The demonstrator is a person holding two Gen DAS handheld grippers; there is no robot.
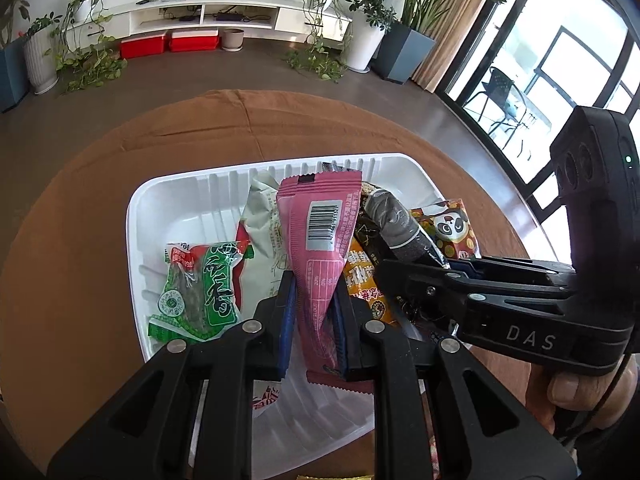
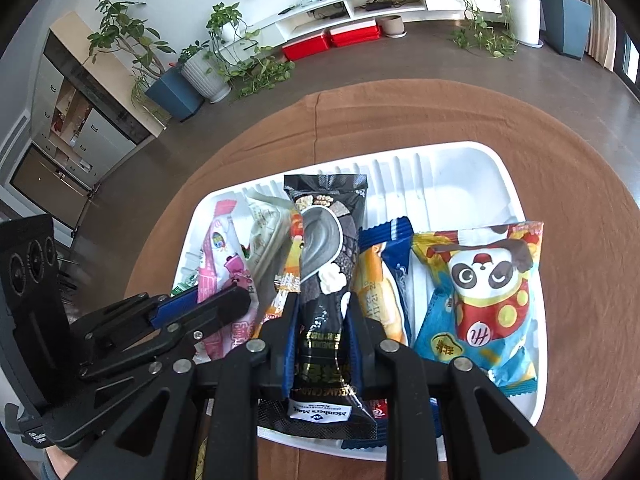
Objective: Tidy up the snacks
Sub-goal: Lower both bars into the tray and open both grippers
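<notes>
Left gripper (image 1: 316, 312) clamped on one pink packet (image 1: 316, 240), right gripper (image 2: 320, 320) clamped on one black packet (image 2: 326, 264). Both over the one white tray (image 2: 460, 176), beside one panda packet (image 2: 484, 296), one green packet (image 1: 200, 288). Beyond: two red boxes (image 1: 170, 43).

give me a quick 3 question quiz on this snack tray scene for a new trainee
1. True or false: the left claw grips the pink packet.
2. Which packet does the right claw hold? A) panda packet B) black sesame packet C) green packet
3. Fill in: the snacks sit in a white ____ on the brown cloth.

Key:
1. True
2. B, the black sesame packet; the panda packet lies free beside it
3. tray
</notes>
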